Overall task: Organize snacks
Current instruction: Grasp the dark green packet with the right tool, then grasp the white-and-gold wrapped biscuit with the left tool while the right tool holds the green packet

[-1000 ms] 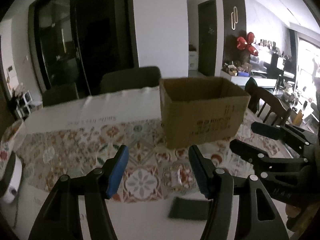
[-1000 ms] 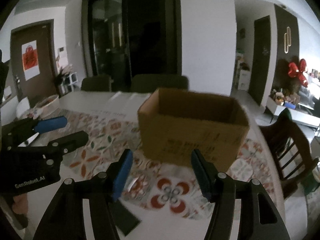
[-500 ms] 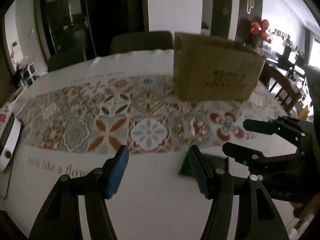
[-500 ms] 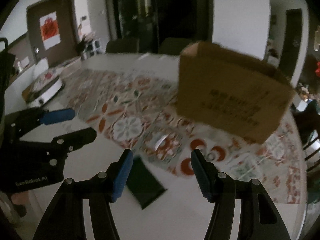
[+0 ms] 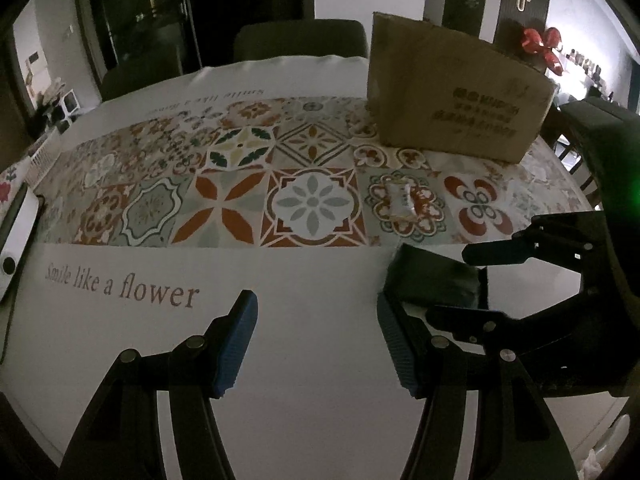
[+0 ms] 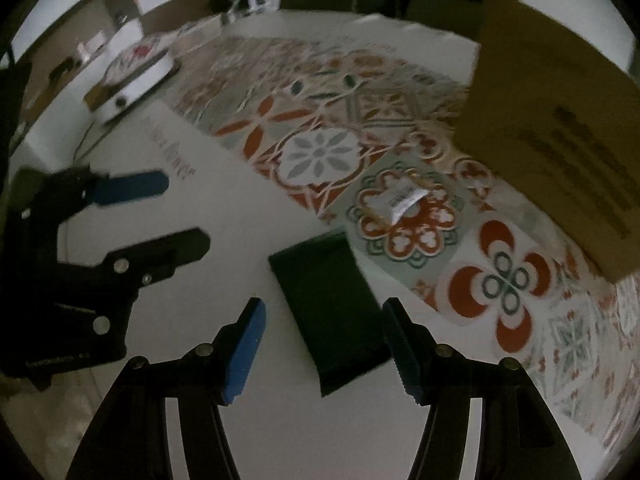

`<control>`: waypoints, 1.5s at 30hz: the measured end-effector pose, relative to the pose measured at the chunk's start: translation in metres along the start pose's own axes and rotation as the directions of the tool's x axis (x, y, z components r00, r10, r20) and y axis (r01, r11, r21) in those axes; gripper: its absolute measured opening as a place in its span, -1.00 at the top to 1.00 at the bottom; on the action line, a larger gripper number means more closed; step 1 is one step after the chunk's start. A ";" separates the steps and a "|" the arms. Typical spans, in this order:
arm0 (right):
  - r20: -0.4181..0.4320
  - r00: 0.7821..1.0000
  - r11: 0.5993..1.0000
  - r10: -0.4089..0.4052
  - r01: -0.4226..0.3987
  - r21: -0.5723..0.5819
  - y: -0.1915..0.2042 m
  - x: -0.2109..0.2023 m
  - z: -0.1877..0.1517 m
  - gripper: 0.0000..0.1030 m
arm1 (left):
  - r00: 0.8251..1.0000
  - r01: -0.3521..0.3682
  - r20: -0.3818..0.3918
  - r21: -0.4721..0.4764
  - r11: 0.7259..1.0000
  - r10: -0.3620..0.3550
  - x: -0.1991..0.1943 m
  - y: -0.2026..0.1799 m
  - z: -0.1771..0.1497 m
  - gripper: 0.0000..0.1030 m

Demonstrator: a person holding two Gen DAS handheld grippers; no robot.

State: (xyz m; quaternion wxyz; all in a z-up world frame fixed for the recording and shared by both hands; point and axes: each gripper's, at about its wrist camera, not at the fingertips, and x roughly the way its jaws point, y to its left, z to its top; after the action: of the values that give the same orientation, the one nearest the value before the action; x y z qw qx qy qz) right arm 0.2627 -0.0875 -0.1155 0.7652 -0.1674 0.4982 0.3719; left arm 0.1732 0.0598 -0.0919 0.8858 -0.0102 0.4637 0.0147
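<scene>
A dark green snack packet (image 6: pixel 330 308) lies flat on the white part of the tablecloth; it also shows in the left wrist view (image 5: pixel 434 278). A small clear snack packet (image 6: pixel 396 202) lies on the patterned cloth beyond it, also seen in the left wrist view (image 5: pixel 402 199). A brown cardboard box (image 5: pixel 456 92) stands at the far right (image 6: pixel 560 128). My right gripper (image 6: pixel 324 354) is open, low over the table, its jaws on either side of the green packet's near end. My left gripper (image 5: pixel 316 344) is open and empty, to the left of the green packet.
A patterned tile-print tablecloth (image 5: pixel 224 184) covers the table. A white appliance (image 6: pixel 132 76) sits at the far left edge. Dark chairs (image 5: pixel 300 42) stand behind the table. The right gripper's body (image 5: pixel 560 280) is close beside the left one.
Both grippers have tilted down and dropped toward the table. The right gripper has come up to the green packet, which now lies between its open jaws. Nothing has been taken hold of.
</scene>
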 end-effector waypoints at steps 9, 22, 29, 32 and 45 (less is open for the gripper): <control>-0.041 0.999 0.999 -0.009 0.007 -0.047 -0.001 0.014 0.007 -0.19 | 0.999 0.017 -0.030 -0.020 1.000 -0.017 0.009 0.004 -0.001 -0.19; -0.014 0.998 0.996 -0.065 0.064 -0.066 0.002 0.016 0.001 -0.04 | 0.999 0.033 -0.032 -0.020 0.999 -0.033 0.017 0.003 0.005 -0.19; 0.036 0.996 0.994 -0.086 0.083 0.075 -0.013 0.006 -0.006 -0.02 | 0.998 0.064 -0.002 0.006 0.998 -0.064 0.018 -0.006 0.018 -0.19; 0.074 0.989 0.978 -0.129 0.114 0.177 -0.026 -0.005 -0.009 -0.02 | 0.997 0.079 0.015 0.030 0.996 -0.079 0.019 -0.012 0.026 -0.19; 0.153 0.937 0.848 -0.313 0.203 0.489 -0.073 -0.044 -0.021 -0.02 | 0.980 0.194 0.019 0.101 0.976 -0.197 0.056 -0.045 0.068 -0.13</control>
State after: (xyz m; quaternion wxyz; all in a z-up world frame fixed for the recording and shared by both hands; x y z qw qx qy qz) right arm 0.2931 -0.1669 -0.0942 0.8778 -0.0009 0.4547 0.1510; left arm 0.2626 0.0178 -0.0988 0.8890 -0.0118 0.4476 -0.0955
